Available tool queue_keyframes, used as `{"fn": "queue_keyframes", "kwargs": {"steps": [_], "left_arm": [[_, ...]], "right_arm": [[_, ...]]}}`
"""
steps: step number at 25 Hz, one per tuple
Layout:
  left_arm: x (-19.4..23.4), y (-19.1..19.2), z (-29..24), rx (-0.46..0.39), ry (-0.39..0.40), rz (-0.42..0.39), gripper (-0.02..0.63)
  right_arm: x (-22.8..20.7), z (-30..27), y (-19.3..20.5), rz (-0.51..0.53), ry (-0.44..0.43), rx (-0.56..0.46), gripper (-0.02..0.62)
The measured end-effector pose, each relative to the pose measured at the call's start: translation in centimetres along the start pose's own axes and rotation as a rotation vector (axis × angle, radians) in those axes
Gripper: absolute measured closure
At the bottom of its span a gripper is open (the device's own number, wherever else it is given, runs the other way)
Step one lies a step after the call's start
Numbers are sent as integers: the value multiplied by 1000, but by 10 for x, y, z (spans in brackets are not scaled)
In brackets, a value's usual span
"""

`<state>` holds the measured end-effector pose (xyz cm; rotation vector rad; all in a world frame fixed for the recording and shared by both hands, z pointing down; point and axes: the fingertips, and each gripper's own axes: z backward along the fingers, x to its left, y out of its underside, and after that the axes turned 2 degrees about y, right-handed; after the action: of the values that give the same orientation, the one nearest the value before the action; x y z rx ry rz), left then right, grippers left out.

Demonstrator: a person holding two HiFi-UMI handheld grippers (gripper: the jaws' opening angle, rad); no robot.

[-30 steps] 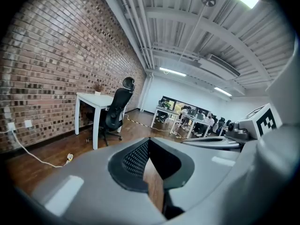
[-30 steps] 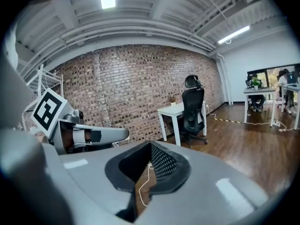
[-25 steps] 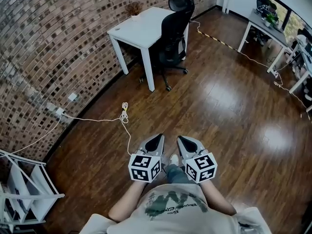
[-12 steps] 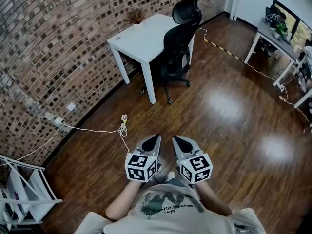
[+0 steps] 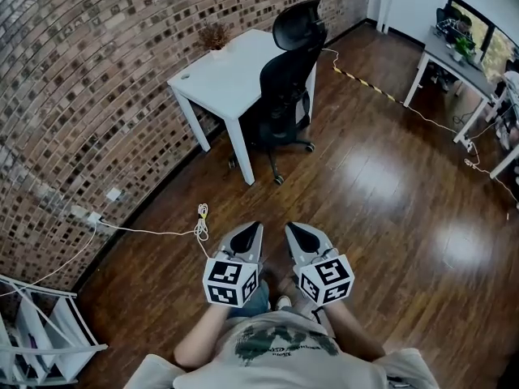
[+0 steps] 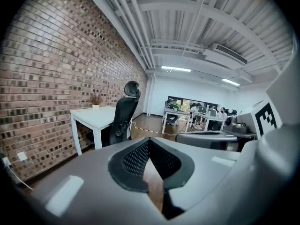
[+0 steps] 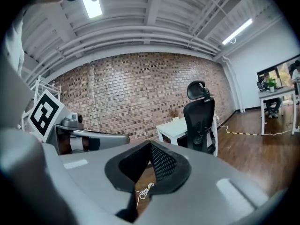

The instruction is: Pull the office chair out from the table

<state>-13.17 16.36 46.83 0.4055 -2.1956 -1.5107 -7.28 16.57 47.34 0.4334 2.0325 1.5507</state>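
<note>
A black office chair with a headrest is tucked under the white table by the brick wall; it also shows as the chair in the left gripper view and the chair in the right gripper view. My left gripper and right gripper are held side by side over the wooden floor, well short of the chair. Both are shut with nothing between their jaws, and neither touches the chair.
A small potted plant stands on the table's far corner. A coiled white cable lies on the floor left of the grippers. Other desks stand at the right, a white rack at the lower left. A taped cable crosses the floor.
Both grippers have travelled forward across the floor together, and the chair and table look nearer. The jaws stayed shut.
</note>
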Motion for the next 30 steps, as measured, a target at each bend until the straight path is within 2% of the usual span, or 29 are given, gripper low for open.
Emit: {"fn": "queue_keyframes", "kwargs": {"steps": [8, 15, 30], "left_arm": [[29, -16, -56, -1, 34, 2, 597], [84, -43, -120, -24, 80, 20, 592], [205, -125, -234, -56, 193, -3, 575]], "right_arm": [[-32, -51, -21, 1, 22, -36, 595], [-58, -126, -43, 21, 43, -38, 595], [-125, -269, -97, 20, 203, -64, 586]]}}
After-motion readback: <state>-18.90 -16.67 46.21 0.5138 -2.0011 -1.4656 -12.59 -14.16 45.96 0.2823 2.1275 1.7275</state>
